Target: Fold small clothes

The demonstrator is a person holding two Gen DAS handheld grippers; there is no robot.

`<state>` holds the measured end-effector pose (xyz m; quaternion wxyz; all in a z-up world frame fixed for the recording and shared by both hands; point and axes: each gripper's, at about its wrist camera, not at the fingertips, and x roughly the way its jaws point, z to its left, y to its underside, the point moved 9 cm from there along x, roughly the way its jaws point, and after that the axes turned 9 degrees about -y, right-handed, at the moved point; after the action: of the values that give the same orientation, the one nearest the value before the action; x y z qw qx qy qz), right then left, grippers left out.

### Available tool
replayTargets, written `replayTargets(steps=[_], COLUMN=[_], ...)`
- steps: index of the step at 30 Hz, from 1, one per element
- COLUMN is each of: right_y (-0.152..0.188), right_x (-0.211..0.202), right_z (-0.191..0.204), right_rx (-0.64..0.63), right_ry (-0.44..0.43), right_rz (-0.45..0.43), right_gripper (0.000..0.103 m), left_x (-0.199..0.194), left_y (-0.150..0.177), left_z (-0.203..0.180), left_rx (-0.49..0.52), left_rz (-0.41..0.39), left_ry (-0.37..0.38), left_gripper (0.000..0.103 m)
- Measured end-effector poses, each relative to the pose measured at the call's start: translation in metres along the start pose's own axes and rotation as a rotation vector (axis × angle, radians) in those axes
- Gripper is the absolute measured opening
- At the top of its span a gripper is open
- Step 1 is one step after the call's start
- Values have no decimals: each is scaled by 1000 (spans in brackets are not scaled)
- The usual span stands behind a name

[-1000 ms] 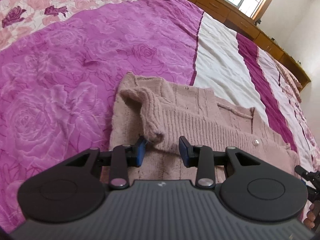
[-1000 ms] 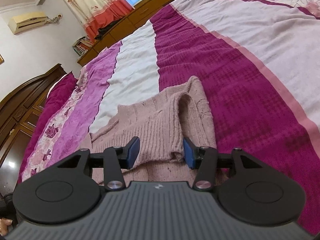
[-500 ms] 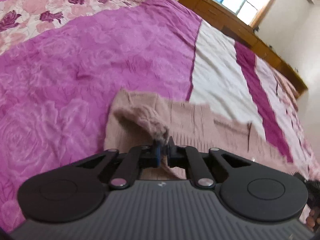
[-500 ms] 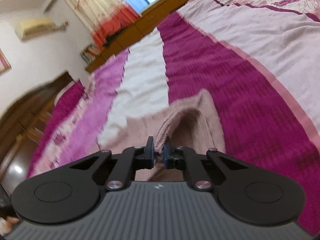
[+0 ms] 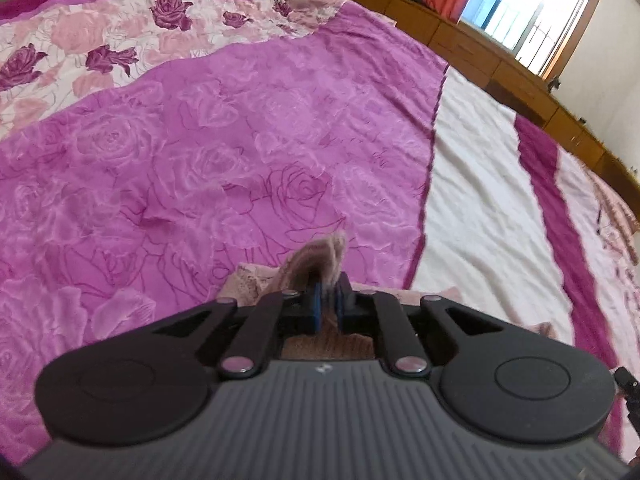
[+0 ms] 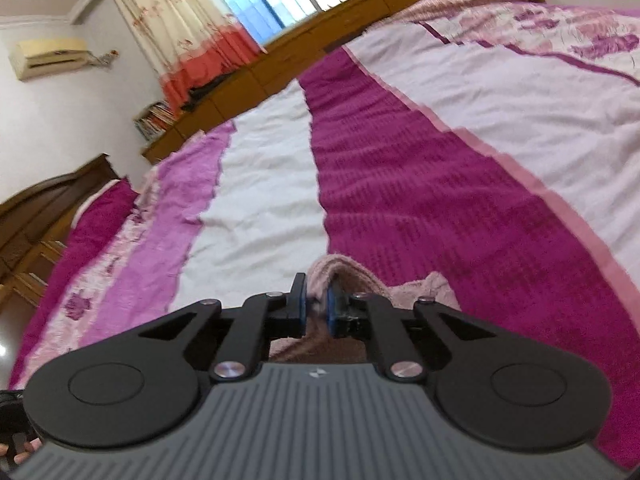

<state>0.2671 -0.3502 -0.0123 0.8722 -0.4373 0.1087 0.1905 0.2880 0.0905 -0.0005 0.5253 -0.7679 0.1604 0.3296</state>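
Observation:
A dusty-pink knitted sweater (image 5: pixel 320 256) lies on the bed, mostly hidden under both grippers. My left gripper (image 5: pixel 328 300) is shut on a fold of the sweater's knit, which sticks up between the blue pads. A little of the sweater shows below it on the purple rose bedspread. My right gripper (image 6: pixel 316 304) is shut on another fold of the sweater (image 6: pixel 420 292), lifted off the bed, with the rest bunched just right of the fingers.
The bedspread has purple rose (image 5: pixel 200 160), white (image 5: pixel 480 200) and magenta (image 6: pixel 440 200) stripes. A wooden ledge (image 5: pixel 480 56) and window run along the far side. A wooden headboard (image 6: pixel 52 196) stands at the left in the right wrist view.
Both grippers closed on the sweater's folds, then rose and tilted up. Most of the sweater has dropped out of view beneath them.

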Motion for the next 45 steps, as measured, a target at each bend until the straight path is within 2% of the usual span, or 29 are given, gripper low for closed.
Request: replayTargets(steps=[2, 3, 4, 6, 13, 16, 18, 22, 29, 36, 45], right_y=[5, 8, 9, 11, 16, 23, 29, 40, 41, 33, 47], right_x=[9, 10, 10, 5, -21, -20, -11, 14, 13, -32, -82], right_z=[-3, -6, -7, -6, 11, 19, 20, 7, 5, 11, -9], right_rx=[-7, 0, 5, 8, -144, -229, -266, -264, -231, -213, -182], right_ry=[27, 43, 44, 13, -10, -32, -11, 62, 56, 48, 72], right_rz=[11, 9, 2, -16, -4, 42, 99, 187, 184, 151, 177], right_gripper=[23, 38, 50, 56, 58, 59, 59, 60, 63, 67, 69], left_x=[3, 2, -2, -9, -22, -18, -14, -8, -12, -36, -72], left_y=[3, 4, 4, 4, 16, 27, 34, 43, 42, 51, 70], left_z=[1, 1, 2, 2, 1, 4, 7, 6, 7, 7, 11], left_rx=[12, 17, 27, 70, 196, 226, 233, 269, 269, 301, 307], left_rz=[12, 10, -3, -35, -36, -12, 3, 26, 59, 93, 136], left_ry=[-8, -16, -18, -21, -33, -49, -61, -70, -86, -122, -137], left_gripper=[26, 39, 45, 47, 47, 47, 47, 47, 47, 48, 48])
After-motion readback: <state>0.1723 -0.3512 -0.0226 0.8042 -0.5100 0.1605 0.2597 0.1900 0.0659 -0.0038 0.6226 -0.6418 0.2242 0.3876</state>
